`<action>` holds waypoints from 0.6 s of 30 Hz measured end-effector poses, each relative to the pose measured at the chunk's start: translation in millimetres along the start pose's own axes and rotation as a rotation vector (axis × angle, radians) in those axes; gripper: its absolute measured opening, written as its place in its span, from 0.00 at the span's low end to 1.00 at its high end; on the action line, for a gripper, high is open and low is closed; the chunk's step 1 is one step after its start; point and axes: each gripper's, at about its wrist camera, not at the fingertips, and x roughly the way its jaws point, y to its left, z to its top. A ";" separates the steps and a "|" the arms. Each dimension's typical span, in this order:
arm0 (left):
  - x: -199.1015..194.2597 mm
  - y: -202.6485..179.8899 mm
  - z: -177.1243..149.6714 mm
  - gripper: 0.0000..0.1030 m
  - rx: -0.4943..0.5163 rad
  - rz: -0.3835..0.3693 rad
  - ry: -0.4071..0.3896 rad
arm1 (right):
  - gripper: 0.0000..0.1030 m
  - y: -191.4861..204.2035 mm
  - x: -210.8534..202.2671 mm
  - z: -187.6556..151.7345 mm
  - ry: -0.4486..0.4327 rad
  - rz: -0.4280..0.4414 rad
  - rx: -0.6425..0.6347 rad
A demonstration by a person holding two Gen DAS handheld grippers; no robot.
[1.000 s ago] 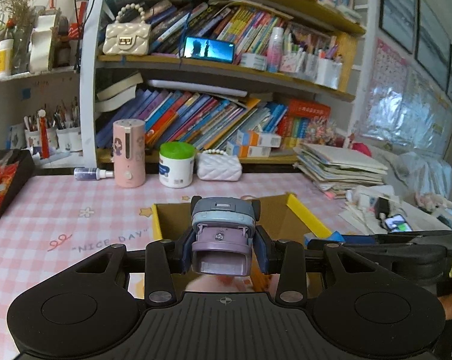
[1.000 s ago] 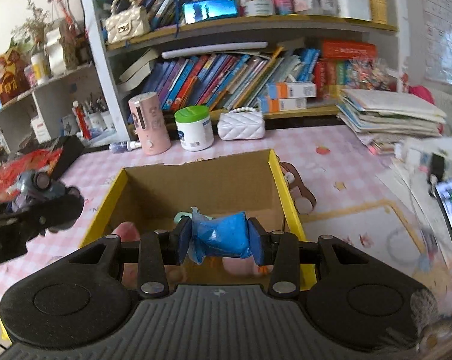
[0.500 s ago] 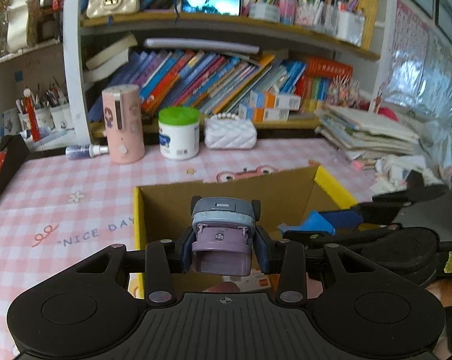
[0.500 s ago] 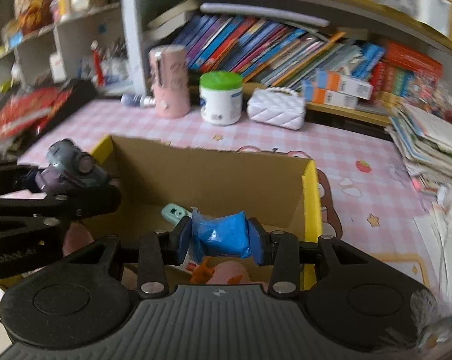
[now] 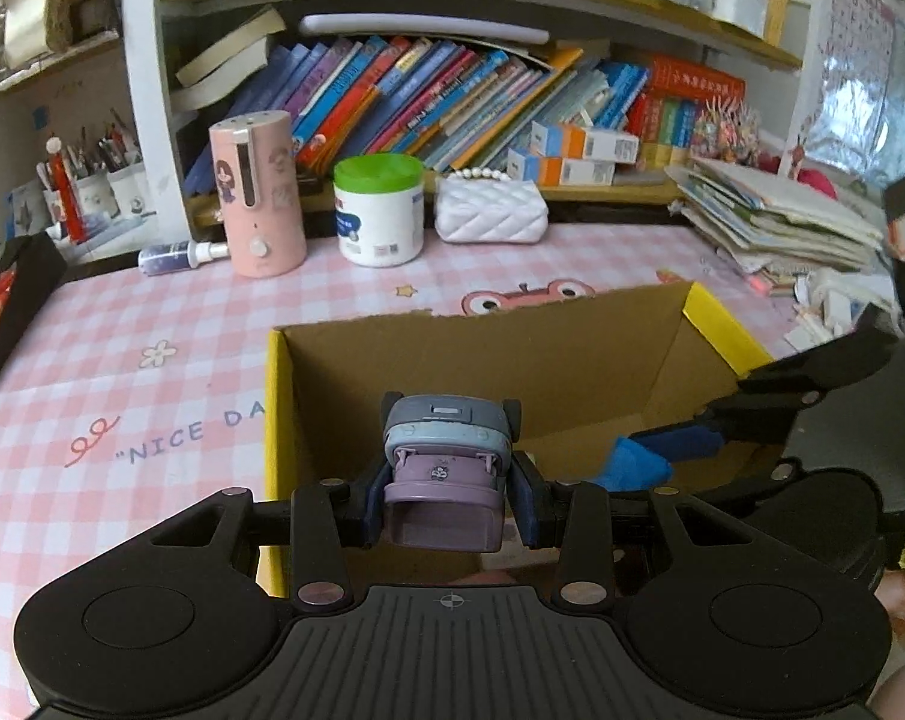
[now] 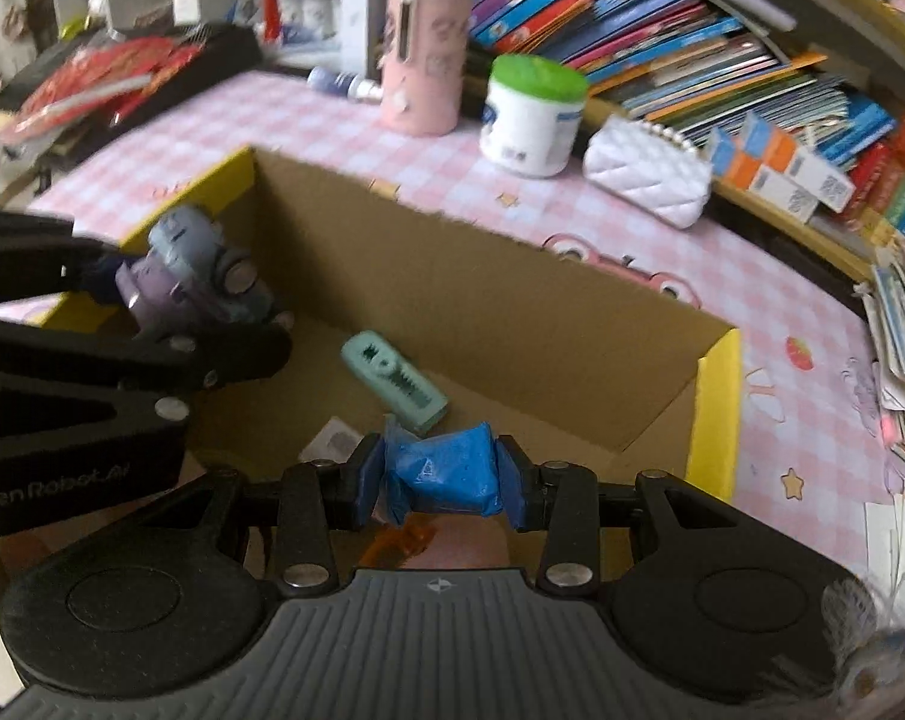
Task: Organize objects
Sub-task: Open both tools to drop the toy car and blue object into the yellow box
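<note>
Left claw (image 5: 446,501): I pinch my purple toy car (image 5: 443,474) over the cardboard box (image 5: 512,354), ready to drop.
Right claw (image 6: 439,480): I clamp my blue packet (image 6: 440,471) over the box's near edge.

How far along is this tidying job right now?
Partly done. A mint green item already lies on the floor of the cardboard box. In hand: the left tool grips a purple toy car, and the right tool grips a blue packet, both over the box. Left: releasing both inside.
</note>
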 end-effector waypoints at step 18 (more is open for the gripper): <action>-23.3 -6.5 -3.1 0.53 -0.007 0.038 -0.061 | 0.40 -1.4 -7.6 -4.5 -0.021 0.027 0.013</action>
